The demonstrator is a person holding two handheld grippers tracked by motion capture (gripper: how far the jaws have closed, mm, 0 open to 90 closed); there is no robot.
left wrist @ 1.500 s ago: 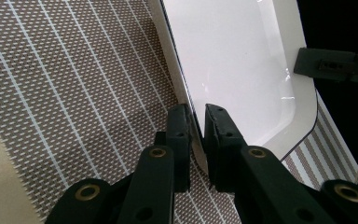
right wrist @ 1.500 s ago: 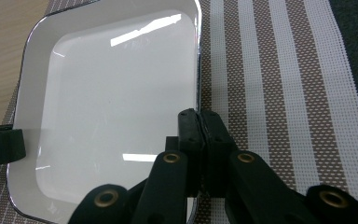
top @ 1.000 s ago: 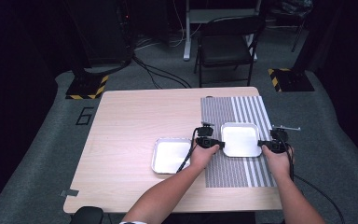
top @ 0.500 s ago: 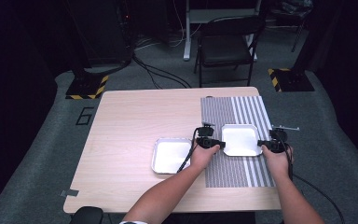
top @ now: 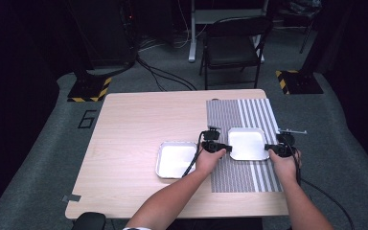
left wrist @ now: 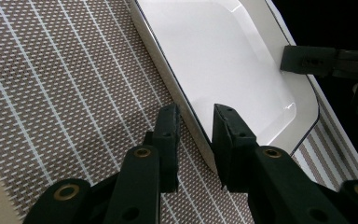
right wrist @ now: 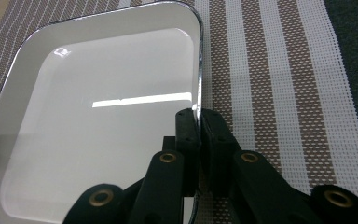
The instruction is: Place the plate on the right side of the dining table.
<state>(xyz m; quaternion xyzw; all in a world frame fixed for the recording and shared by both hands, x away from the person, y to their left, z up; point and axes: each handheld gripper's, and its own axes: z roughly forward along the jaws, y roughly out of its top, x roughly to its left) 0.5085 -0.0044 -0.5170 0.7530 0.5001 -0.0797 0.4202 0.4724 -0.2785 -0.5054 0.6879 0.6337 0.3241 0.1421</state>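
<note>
You have two trays: your right gripper (right wrist: 198, 122) clamps one tray (right wrist: 98, 121)'s rim; your left gripper (left wrist: 195, 122)'s jaws, just opening, straddle its opposite rim; the other tray (top: 176, 159) lies beside.

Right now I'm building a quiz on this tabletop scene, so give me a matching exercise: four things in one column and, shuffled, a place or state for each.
Things:
1. left gripper
2. right gripper
3. white tray on the striped mat
4. second white tray

Places or states:
A. rests on bare wood, left of the mat
B. jaws clamped on a tray's rim
C. jaws straddle a tray's rim with gaps, having just been opening
D. lies between the two grippers

Pairs: 1-C, 2-B, 3-D, 4-A
</note>
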